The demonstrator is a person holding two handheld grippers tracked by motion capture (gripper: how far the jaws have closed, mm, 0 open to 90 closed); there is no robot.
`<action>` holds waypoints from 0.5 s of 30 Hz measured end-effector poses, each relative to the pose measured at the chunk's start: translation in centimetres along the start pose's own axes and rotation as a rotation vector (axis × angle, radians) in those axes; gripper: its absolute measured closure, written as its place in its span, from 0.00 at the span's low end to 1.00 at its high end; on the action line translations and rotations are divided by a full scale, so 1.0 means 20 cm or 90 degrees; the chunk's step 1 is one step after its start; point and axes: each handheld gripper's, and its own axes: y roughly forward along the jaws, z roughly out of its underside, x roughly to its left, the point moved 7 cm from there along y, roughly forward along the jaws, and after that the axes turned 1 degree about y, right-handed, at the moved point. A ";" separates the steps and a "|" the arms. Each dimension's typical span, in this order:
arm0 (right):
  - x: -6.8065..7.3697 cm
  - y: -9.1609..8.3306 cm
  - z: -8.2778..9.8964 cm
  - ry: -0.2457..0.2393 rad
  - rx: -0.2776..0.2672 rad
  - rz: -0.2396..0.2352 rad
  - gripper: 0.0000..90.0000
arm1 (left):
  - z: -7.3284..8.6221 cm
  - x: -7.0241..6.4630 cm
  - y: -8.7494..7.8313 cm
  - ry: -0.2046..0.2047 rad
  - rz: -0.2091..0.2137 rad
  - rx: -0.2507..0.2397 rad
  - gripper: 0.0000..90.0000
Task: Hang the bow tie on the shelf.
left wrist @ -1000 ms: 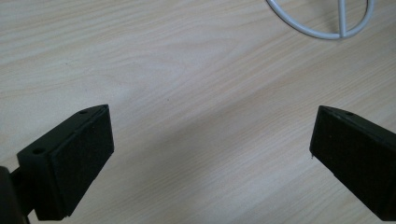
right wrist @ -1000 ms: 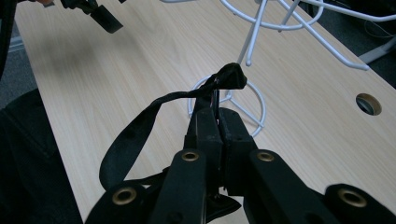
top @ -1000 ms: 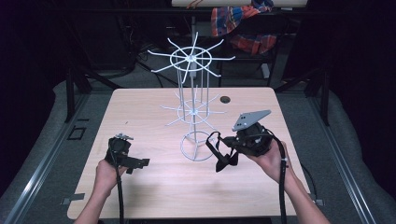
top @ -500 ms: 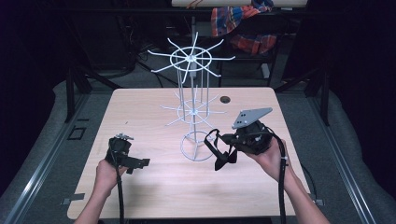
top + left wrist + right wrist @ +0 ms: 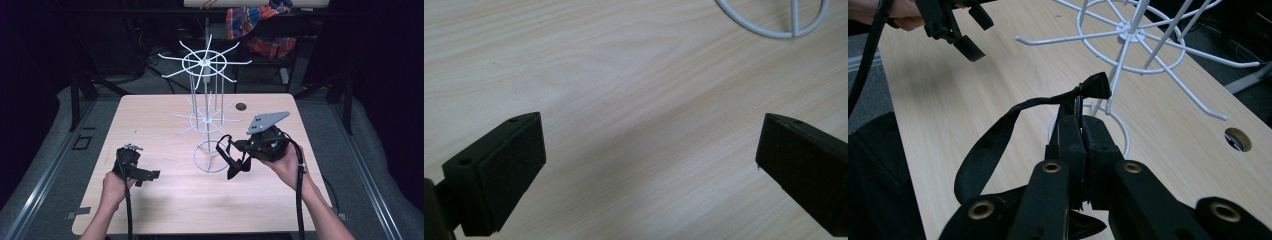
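Both grippers are off the table (image 5: 165, 200): your right gripper (image 5: 1082, 131) pinches a black strap (image 5: 993, 145) beside the white wire rack (image 5: 206, 115), and your left gripper (image 5: 649, 165) is spread wide, empty.

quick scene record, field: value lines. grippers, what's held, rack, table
left gripper: open, nothing between jaws, low over table
right gripper: shut on black strap
black strap: loop hangs from jaws, beside rack base
wire rack: white, upright, two tiers of spokes, ring base on table
table: light wood, round hole near far edge
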 end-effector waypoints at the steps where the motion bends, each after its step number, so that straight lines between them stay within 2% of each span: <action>1: 0.00 0.00 0.00 0.000 0.000 0.001 0.98 | 0.00 0.00 0.00 0.002 -0.002 -0.001 0.00; 15: -0.07 -0.01 0.00 0.007 -0.011 0.020 0.98 | 0.00 0.00 0.00 0.005 0.000 0.000 0.00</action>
